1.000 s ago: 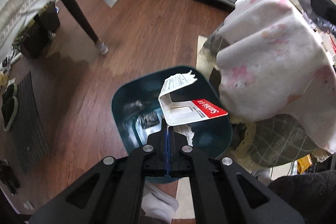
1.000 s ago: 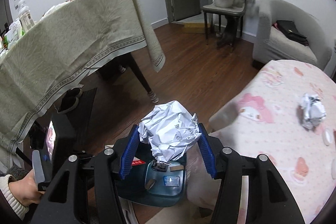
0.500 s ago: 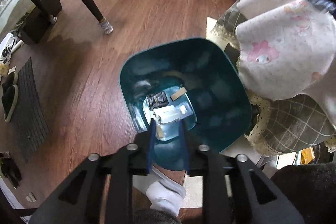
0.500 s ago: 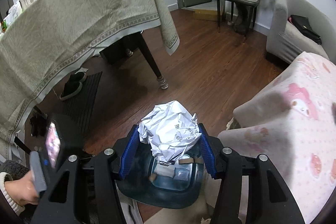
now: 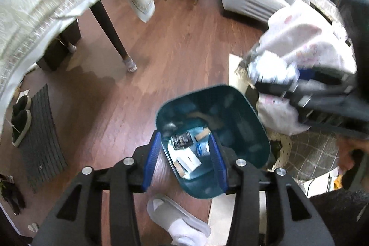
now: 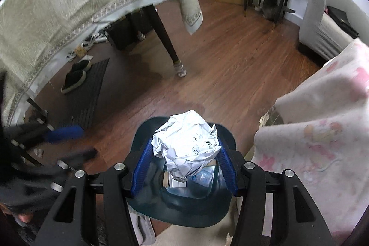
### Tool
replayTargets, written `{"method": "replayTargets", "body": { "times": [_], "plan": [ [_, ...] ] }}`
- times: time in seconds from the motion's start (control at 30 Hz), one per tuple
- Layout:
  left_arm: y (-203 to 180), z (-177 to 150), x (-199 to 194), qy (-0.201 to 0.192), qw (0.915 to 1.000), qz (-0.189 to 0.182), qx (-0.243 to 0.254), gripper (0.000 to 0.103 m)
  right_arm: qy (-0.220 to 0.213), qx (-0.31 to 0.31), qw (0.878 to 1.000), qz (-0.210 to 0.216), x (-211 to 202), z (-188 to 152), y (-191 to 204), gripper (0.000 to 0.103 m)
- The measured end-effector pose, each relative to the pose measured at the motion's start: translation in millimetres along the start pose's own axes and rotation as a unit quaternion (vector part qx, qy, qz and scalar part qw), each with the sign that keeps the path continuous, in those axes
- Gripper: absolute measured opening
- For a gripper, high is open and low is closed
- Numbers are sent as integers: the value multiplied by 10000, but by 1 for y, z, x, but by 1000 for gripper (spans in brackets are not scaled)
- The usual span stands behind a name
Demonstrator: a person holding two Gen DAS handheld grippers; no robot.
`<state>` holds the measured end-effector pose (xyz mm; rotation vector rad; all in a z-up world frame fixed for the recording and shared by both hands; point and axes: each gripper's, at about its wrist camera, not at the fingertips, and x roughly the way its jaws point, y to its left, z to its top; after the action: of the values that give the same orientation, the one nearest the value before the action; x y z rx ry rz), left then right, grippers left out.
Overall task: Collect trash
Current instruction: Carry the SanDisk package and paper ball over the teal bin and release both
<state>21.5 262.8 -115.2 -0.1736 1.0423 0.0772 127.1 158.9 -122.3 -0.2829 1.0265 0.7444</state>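
Two jaws opening, empty, on the left hand-held gripper (image 5: 184, 159) — the right hand-held gripper (image 6: 183, 166) clamps crumpled paper (image 6: 186, 144).

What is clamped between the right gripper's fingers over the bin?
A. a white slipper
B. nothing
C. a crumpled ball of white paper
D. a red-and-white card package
C: the right gripper has its blue fingers pressed on either side of a crumpled ball of white paper, above the teal bin.

Crumpled paper (image 6: 186, 144) hides much of the blue bin's (image 6: 143, 137) inside
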Motion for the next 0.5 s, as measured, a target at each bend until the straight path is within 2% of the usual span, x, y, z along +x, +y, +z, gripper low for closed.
{"method": "replayTargets", "body": {
  "times": [0.2, 0.27, 0.5],
  "plan": [
    [3, 14, -30, -448, 9989, -14, -144, 39, 234, -108, 9997, -23, 15, -7, 7, 56],
    [4, 19, -40, -584, 9980, -39, -229, 29, 312, -162, 9994, -7, 20, -11, 9, 56],
    [-2, 31, -66, -948, 9952, -97, -241, 28, 662, -232, 9975, -98, 43, -31, 6, 57]
  ]
}}
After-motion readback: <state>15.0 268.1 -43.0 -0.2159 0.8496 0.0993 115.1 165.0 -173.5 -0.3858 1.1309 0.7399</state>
